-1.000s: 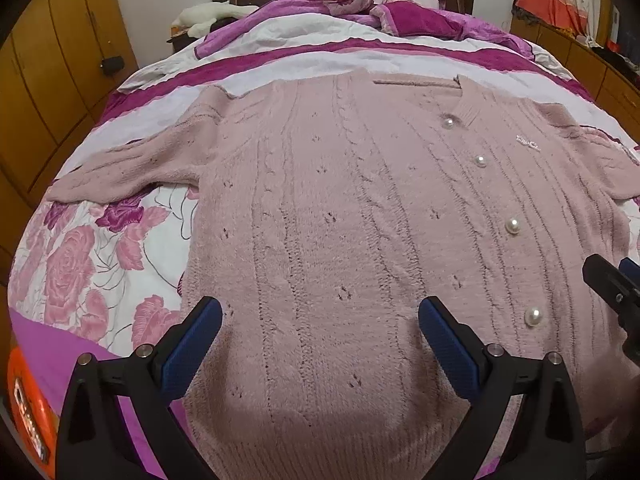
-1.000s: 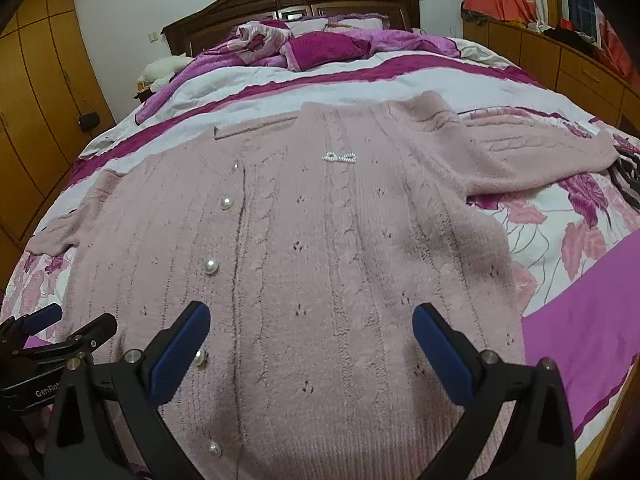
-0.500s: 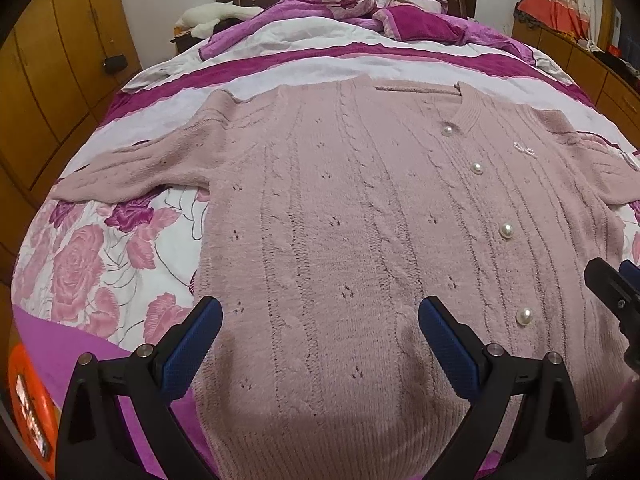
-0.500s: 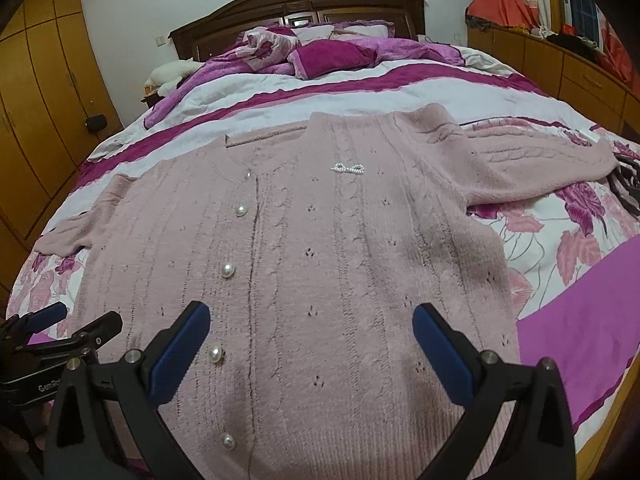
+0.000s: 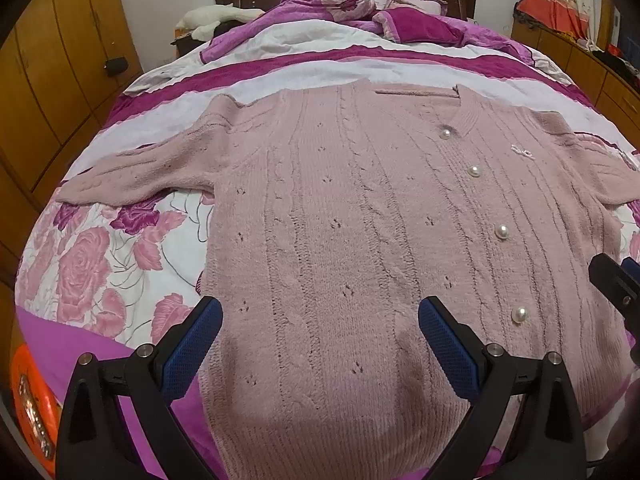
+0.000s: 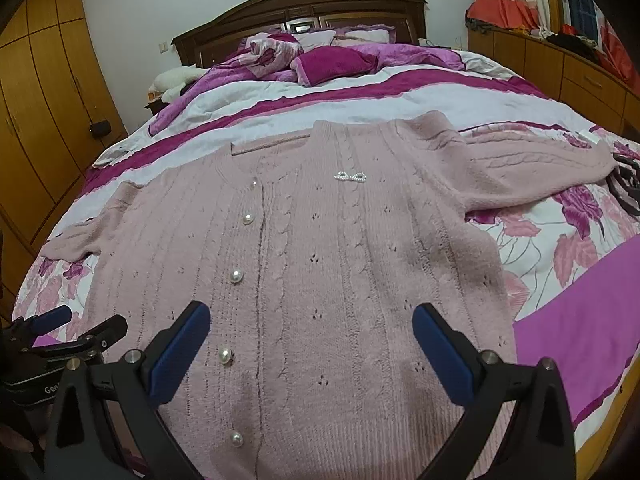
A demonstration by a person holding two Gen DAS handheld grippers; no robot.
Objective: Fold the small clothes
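Left gripper [image 5: 318, 330] is hanging over the hem end of the pink cardigan [image 5: 360, 240], jaws spread wide, holding nothing. Right gripper [image 6: 310, 338] is doing the same on the other half: jaws wide apart, empty, hovering above the knit near the button row [image 6: 236, 276].

Cardigan is lying face up and flat on the bed [image 6: 580, 320], buttoned, collar toward the headboard [image 6: 300, 12], both sleeves spread out sideways over the floral quilt.

Judging the step: pre-fold, no fold made yet, both tools lining up over the lower body. Next move is probably calling for each gripper to go out to a sleeve [image 5: 136, 176] or side edge, pinch the fabric and carry it across the front. Knit is looking thick and fuzzy, so a shallow pinch is likely slipping; needs a deep bite through the whole layer.

Hard to read: hem edge is sitting under the gripper bodies in both views, mostly cut off. Right sleeve cuff [image 6: 600, 160] is blending into the quilt pattern. Contact between pads and knit is not resolvable; looks like clearance, cannot confirm. Orange object [image 5: 32, 404] at the left view's edge is too cropped to identify.
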